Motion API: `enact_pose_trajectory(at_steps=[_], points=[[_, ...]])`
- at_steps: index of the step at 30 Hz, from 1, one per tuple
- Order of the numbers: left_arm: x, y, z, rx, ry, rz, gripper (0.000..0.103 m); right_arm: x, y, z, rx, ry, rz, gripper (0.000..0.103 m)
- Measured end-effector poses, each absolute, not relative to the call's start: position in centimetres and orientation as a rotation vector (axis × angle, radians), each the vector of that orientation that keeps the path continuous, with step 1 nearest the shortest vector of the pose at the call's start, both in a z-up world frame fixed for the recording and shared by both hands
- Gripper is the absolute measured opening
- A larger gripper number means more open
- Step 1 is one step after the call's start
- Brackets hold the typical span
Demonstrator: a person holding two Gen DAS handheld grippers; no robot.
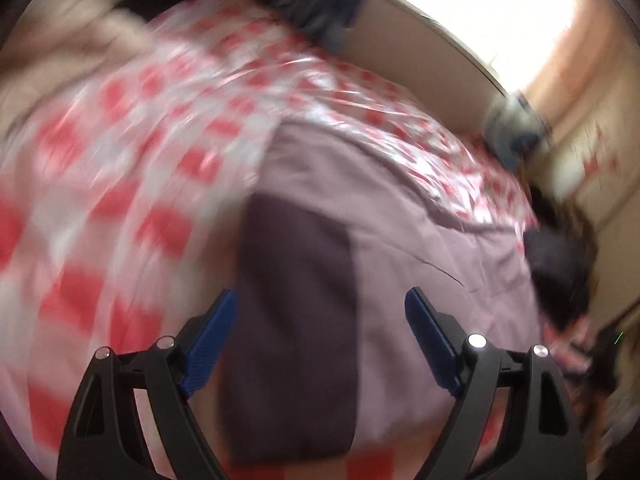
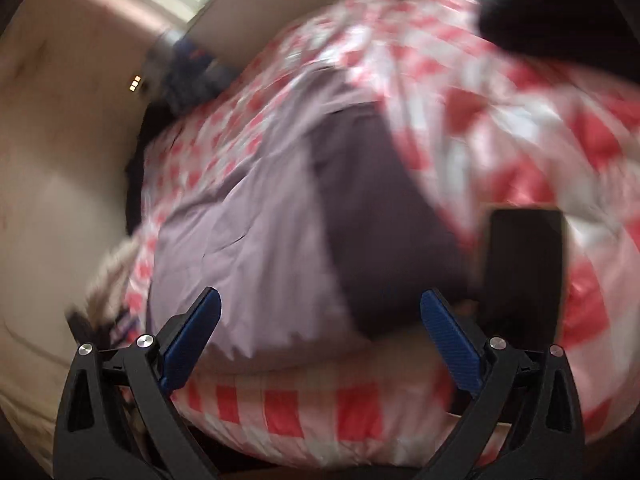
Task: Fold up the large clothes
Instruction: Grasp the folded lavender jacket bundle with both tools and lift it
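Both tongs hang apart and empty: left tongs (image 1: 320,316) and right tongs (image 2: 320,316) above the lilac garment (image 1: 400,208), its dark panel (image 1: 292,300) between the fingers, checked cloth (image 1: 120,152) beyond.

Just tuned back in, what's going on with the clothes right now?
A person is working over a lilac garment with a dark panel, spread on a red-and-white checked cloth. Both tongs, left and right, stand open above it and hold nothing. A dark flat phone-like thing lies on the checked cloth beside the garment. Both views are blurred, so I cannot tell how far the folding has got.
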State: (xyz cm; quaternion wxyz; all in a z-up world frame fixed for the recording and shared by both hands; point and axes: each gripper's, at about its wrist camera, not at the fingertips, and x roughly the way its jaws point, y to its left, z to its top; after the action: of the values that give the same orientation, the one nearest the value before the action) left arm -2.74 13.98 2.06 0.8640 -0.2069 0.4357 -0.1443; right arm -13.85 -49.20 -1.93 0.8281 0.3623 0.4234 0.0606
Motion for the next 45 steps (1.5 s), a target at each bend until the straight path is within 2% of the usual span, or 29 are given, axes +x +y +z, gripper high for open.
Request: enact_pose_trajectory(at_steps=[6,10,14,23,24,26,28,31,34,39,43,45], points=[[-7.5,18.7,-1.9,-0.708,1.044,-0.232,0.083,-13.7,-53.0,-5.7,0.964,0.926,0.181,0.097],[-8.4,17.8,-3.8,-0.889,1.071,-0.277,0.083,-11.7,-52.3,-7.7,1.013,0.951,0.236,0.097],[-8.0,16.0,-5.6,-0.959,1.089,-0.276,0.083,-10.3,-52.1,-8.3,1.062,0.907,0.293,0.097],[-5.5,12.8,-7.3,-1.0,1.097,-0.252,0.083,-7.6,-50.7,-8.0,0.878,0.966,0.257,0.097],[-5.3,12.5,-7.1,-0.994,1.093,-0.246,0.083,-7.6,-50.7,-8.2,0.88,0.963,0.26,0.095],[-5.1,12.2,-6.4,-0.955,1.08,-0.232,0.073,-7.5,-50.1,-7.3,0.815,0.924,0.263,0.076],[-5.0,11.8,-4.8,-0.871,1.064,-0.237,0.047,-8.1,-50.3,-6.5,0.794,0.885,0.29,0.041],[-5.1,12.0,-2.7,-0.847,1.051,-0.295,0.034,-8.6,-50.2,-5.2,0.771,0.85,0.338,0.034],[-6.2,11.8,0.3,-0.773,1.024,-0.325,0.03,-9.7,-48.6,-3.5,0.724,0.828,0.381,0.033],[-10.9,12.7,4.3,-0.71,0.977,-0.357,0.029,-14.2,-46.7,-1.3,0.664,0.816,0.45,0.033],[-15.2,14.9,3.6,-0.713,0.982,-0.343,0.03,-18.5,-46.1,-2.8,0.674,0.859,0.477,0.034],[-16.5,15.9,1.6,-0.708,1.013,-0.313,0.034,-20.0,-46.2,-4.1,0.666,0.911,0.463,0.04]])
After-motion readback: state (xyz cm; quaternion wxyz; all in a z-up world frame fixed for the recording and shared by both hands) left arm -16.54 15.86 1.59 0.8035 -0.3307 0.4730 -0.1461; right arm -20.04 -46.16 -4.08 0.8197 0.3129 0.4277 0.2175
